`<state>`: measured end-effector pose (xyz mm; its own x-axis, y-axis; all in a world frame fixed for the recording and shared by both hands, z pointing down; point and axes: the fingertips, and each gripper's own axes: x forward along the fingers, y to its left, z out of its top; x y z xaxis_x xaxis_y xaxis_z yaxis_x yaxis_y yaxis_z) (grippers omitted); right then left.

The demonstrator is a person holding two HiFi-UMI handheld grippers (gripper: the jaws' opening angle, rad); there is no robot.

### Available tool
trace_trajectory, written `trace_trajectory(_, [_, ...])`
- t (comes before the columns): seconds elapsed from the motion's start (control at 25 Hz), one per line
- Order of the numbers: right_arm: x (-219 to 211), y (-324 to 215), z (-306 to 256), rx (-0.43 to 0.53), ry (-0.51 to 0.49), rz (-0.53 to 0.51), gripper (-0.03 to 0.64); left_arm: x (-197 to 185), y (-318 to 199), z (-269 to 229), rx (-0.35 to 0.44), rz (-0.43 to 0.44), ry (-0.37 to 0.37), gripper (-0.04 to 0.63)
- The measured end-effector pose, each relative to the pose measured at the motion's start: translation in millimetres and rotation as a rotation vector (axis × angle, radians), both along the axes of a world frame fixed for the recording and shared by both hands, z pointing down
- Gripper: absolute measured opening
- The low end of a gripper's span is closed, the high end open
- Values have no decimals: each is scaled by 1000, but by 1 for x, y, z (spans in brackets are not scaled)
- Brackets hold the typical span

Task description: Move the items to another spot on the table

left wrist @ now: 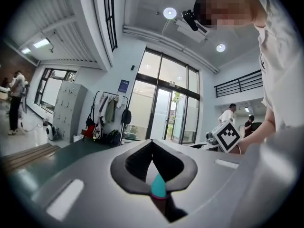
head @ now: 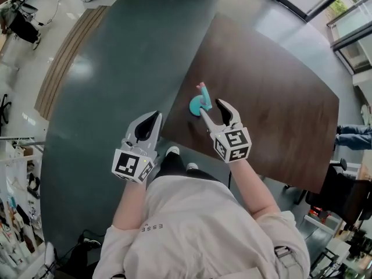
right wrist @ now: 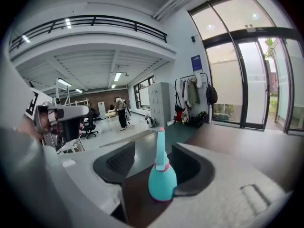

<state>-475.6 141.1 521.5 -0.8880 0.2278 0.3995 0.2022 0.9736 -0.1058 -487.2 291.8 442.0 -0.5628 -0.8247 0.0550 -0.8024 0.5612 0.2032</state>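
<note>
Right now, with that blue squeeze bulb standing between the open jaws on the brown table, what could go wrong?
1. The teal bulb stands upright and untouched between the open jaws of the right gripper. If the gripper swings sideways when it leaves, a jaw could clip the bulb and tip it over.
2. The bulb sits near the edge of the table. Being round, a toppled bulb might roll off onto the floor.

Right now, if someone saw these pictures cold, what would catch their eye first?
A small teal squeeze bulb with a pink-tipped nozzle stands upright near the corner of the dark brown table. The right tongs are spread open around it. The left tongs are closed, off the table's near corner over the dark green floor.
</note>
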Motion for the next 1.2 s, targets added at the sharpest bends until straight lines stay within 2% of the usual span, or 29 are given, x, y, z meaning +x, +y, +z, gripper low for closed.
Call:
trace_trajectory(0.2, [-26, 0, 25, -21, 33, 35, 230, -34, -10, 23, -6, 73, 47, 17])
trace_trajectory(0.44, [-38, -5, 48, -12, 37, 89, 225, -54, -16, 38, -17, 123, 39, 17])
trace_trajectory(0.48, [-39, -6, 49, -9, 28, 98, 210, -56, -16, 40, -22, 129, 40, 17])
trace_trajectory(0.52, [-39, -6, 49, -3, 16, 104, 154, -58, -16, 42, -27, 133, 38, 17])
trace_trajectory(0.72, [-36, -3, 49, -9, 7, 88, 137, -59, -15, 46, -24, 151, 40, 17])
trace_trajectory(0.92, [-32, 5, 30, -1, -8, 107, 135, -60, -14, 36, -21, 206, 31, 17])
trace_trajectory(1.2, [-6, -14, -11, 28, -59, 208, 134, -46, -40, 14, -2, 323, 2, 17])
